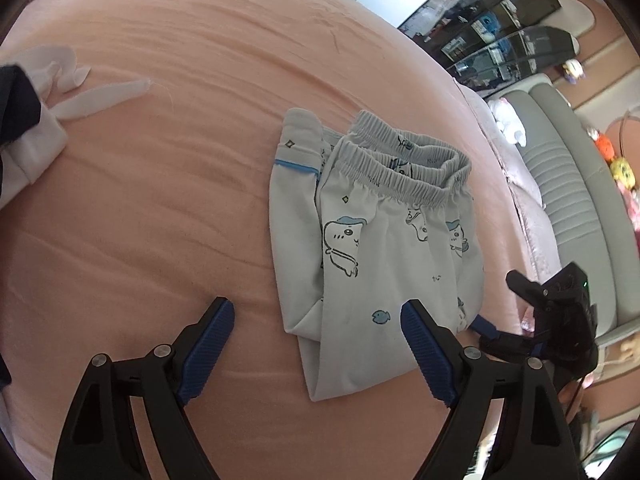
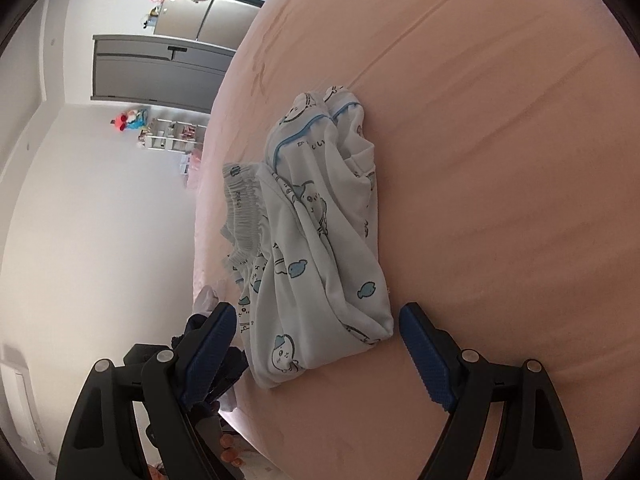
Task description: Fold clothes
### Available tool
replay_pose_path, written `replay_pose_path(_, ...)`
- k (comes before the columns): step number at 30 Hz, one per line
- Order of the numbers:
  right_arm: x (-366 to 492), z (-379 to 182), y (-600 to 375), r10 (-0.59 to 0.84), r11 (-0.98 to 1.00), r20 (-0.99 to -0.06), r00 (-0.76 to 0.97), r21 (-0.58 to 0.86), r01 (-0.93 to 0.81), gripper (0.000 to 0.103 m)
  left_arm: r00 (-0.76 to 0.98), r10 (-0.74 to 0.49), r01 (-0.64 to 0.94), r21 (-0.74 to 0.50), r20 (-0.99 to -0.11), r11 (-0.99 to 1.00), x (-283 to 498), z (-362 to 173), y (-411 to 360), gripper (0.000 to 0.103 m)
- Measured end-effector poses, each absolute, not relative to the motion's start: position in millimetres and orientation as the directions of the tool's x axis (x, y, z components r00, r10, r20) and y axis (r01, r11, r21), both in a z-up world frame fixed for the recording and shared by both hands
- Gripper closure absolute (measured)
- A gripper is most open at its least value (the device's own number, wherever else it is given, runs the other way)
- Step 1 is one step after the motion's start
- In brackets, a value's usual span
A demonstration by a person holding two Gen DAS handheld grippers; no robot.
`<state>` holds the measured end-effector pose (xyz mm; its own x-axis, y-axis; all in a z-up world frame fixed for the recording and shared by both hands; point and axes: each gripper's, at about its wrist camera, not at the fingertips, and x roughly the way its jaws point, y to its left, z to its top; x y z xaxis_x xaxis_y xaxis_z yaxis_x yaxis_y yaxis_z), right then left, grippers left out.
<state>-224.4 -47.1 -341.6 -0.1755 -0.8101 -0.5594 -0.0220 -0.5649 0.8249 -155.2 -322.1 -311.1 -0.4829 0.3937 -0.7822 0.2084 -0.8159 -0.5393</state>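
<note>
The pale printed trousers [image 1: 376,240] lie on the pink bed sheet [image 1: 160,200], already doubled lengthwise, with the gathered waistband [image 1: 404,168] at the far end and the folded end nearest both grippers. Everything else sits around the trousers: a white and dark garment [image 1: 24,140] lies well apart from them toward the left edge of the left wrist view, and a grey padded headboard [image 1: 560,168] runs beyond their right side.

The step in hand looks like taking the near end to bring it over toward the waistband. To do that well, each gripper should catch all the layers at a near corner, not just the top one, lift both corners evenly, and lay the end square on the waistband so the edges line up and no wrinkle is trapped.

The left gripper [image 1: 318,344] tilts down at the trousers' near left corner, fingers spread wide, with nothing pinched. One finger stands over the cloth, the other over bare sheet. The right gripper [image 2: 316,340] slants down at the near end too, its fingers spread and straddling the fold without pressing it. It also shows beside the trousers' right edge in the left wrist view.
</note>
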Motion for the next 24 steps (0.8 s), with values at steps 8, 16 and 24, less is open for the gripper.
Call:
replay_pose_path(8, -187.6, -357.9, -37.6, -0.860, -0.388, -0.450, -0.240, 0.883, -0.265, 0.020, -0.495, 0.495, 0.399, -0.693, -0.714, -0.601, -141.7, -318.9, -335.7, 0.018)
replay_pose_path(16, -203.5, -366.9, -60.7, -0.865, -0.343, -0.428, -0.262, 0.885, -0.314, 0.019, -0.539, 0.537, 0.428, -0.760, -0.649, -0.489, -152.3, -325.9, -338.4, 0.012)
replay_pose_path(24, -240.1, -358.1, -93.9, -0.854, -0.374, -0.446, -0.267, 0.884, -0.282, 0.006, -0.545, 0.563, 0.384, -0.782, -0.622, -0.491, -178.7, -325.5, -339.7, 0.000)
